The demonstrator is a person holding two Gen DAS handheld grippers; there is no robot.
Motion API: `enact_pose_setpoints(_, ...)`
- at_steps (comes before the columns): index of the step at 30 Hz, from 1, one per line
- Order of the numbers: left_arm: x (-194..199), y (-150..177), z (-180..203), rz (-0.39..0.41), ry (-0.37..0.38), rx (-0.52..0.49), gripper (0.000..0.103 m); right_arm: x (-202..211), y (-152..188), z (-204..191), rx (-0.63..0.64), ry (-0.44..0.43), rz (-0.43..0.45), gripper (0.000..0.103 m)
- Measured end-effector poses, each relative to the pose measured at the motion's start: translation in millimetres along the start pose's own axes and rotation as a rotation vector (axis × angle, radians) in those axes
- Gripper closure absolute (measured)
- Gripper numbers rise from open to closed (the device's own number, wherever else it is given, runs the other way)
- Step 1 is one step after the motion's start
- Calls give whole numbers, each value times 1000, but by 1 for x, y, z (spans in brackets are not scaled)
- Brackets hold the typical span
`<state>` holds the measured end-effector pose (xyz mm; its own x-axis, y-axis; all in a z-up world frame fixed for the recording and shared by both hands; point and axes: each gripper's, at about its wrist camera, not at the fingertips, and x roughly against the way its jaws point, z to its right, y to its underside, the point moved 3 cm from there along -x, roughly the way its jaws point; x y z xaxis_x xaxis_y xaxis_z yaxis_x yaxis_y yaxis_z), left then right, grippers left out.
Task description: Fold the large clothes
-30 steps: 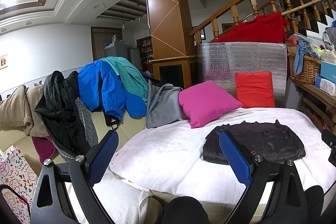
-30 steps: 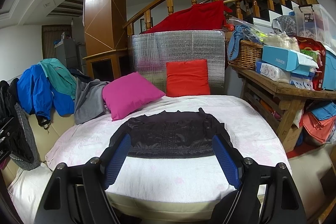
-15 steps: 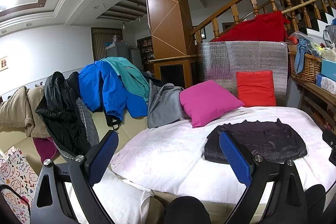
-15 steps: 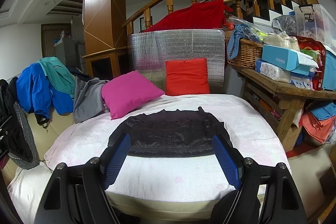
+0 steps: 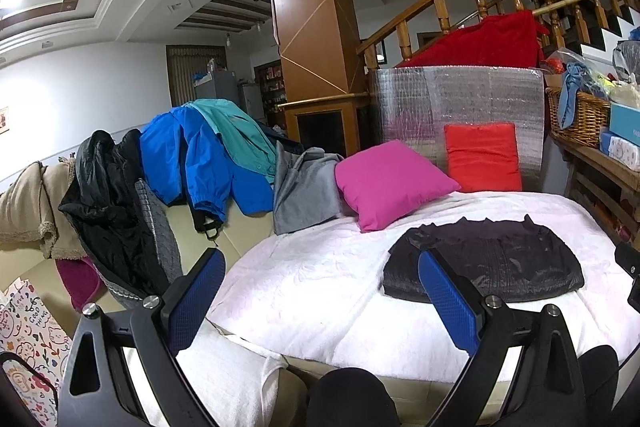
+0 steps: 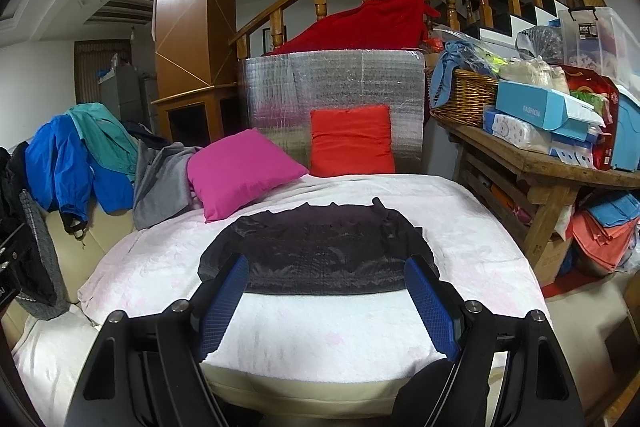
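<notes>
A dark folded garment (image 6: 320, 253) lies flat on the white blanket (image 6: 312, 331) over the sofa seat; it also shows in the left wrist view (image 5: 492, 261) at the right. My right gripper (image 6: 326, 301) is open and empty, held back from the garment's near edge. My left gripper (image 5: 320, 301) is open and empty, to the left of the garment above the blanket's (image 5: 304, 287) front edge. Several jackets hang over the sofa back at the left: black (image 5: 108, 211), blue (image 5: 188, 163), teal (image 5: 236, 131), grey (image 5: 304, 187).
A pink cushion (image 6: 240, 171) and a red cushion (image 6: 350, 141) lean at the back of the seat. A wooden table (image 6: 532, 163) with a basket and boxes stands at the right. A patterned bag (image 5: 28, 343) sits at the lower left.
Both views shifted only slightly; the left gripper drifted a little to the left. The garment has not moved and both grippers stay open.
</notes>
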<state>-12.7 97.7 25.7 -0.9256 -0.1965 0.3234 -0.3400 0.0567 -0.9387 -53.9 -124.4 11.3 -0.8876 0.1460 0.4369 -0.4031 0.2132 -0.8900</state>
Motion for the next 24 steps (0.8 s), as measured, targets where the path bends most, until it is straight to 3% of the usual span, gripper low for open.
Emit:
enact_pose_setpoints(17,-25,-6,45,-39,76,-23,6,-29,1,32,-6,55,-59,20)
enact_pose_setpoints(24,-50,-14,73,-55,93,-32,6,-62,-13,57,-42,77,-79,20)
